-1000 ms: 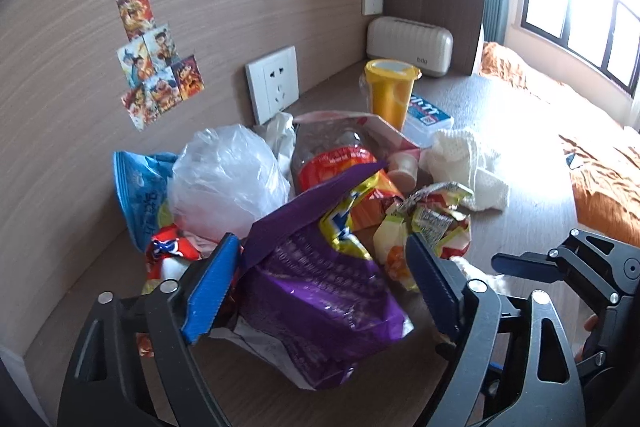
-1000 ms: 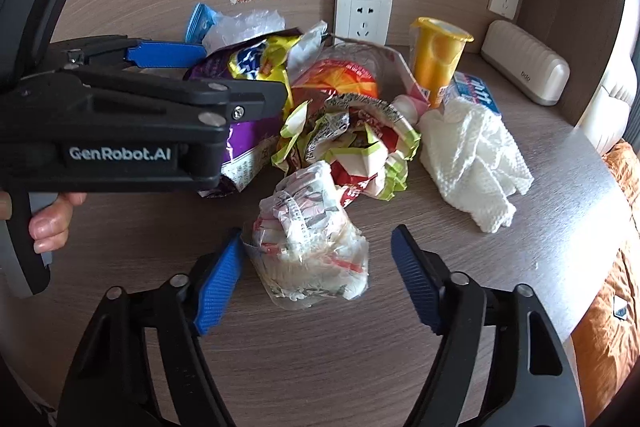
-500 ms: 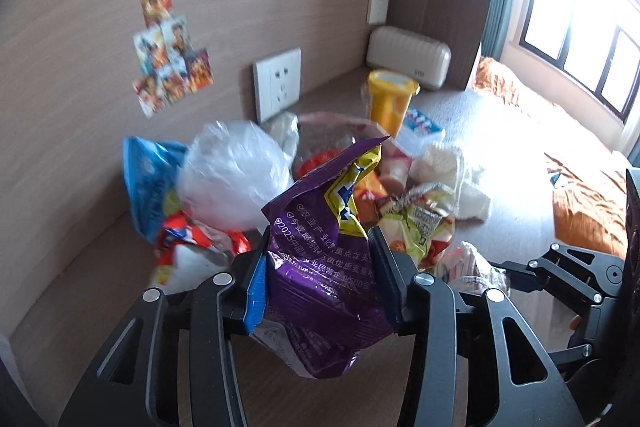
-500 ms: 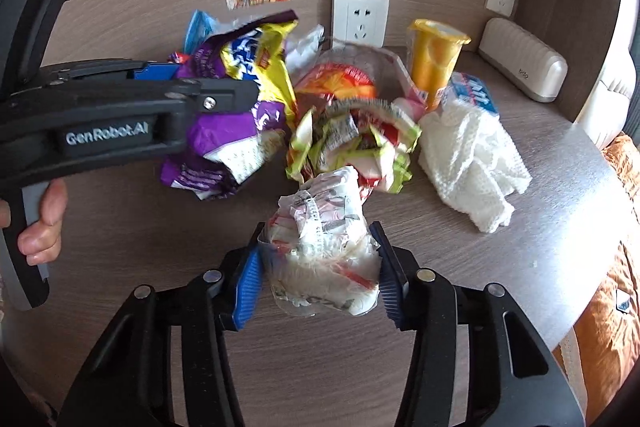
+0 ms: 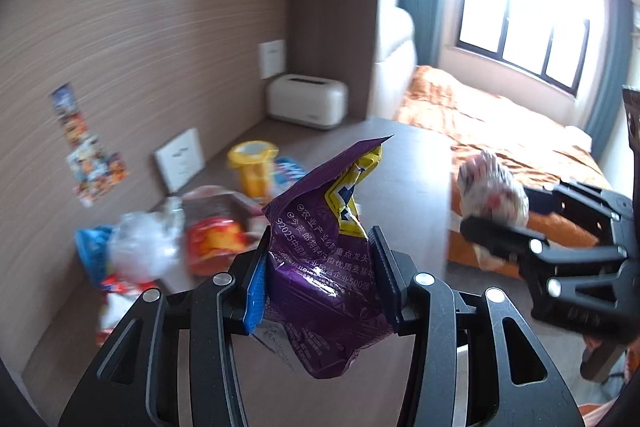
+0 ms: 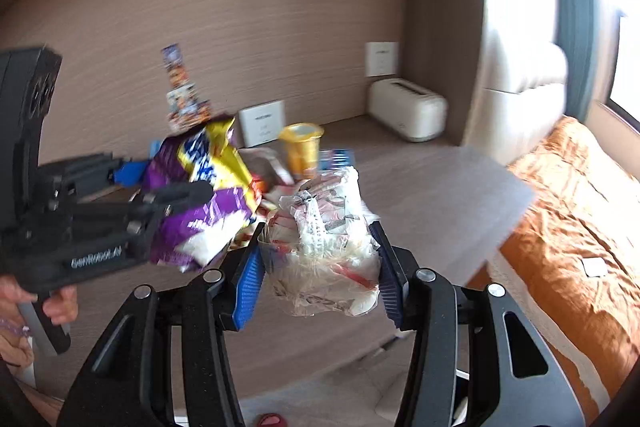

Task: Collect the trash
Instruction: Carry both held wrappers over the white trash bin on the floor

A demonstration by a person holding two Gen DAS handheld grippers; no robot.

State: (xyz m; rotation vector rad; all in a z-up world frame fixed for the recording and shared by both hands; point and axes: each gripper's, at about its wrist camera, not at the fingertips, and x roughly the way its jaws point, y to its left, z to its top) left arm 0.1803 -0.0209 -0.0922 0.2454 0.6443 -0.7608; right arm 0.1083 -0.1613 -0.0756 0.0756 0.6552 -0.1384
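My left gripper (image 5: 320,279) is shut on a purple and yellow snack bag (image 5: 324,267), lifted clear of the desk; the same bag (image 6: 204,195) shows at the left of the right wrist view. My right gripper (image 6: 320,271) is shut on a crumpled clear wrapper (image 6: 324,251) with red and white print, also held in the air and visible as a blurred bundle (image 5: 492,187) in the left wrist view. More trash stays on the desk: a clear plastic bag (image 5: 140,247), a red-orange packet (image 5: 212,243), a blue packet (image 5: 90,247) and a yellow cup (image 5: 252,167).
The wooden desk (image 6: 420,195) runs along a panelled wall with stickers (image 5: 92,163) and a white socket (image 5: 180,159). A cream box (image 5: 306,101) sits in the far corner. A bed with an orange cover (image 6: 572,227) lies to the right. A hand (image 6: 60,307) grips the left tool.
Both grippers closed on their items, the left on the purple bag and the right on the clear wrapper, then lifted them up and back from the desk; the pile now looks farther off.
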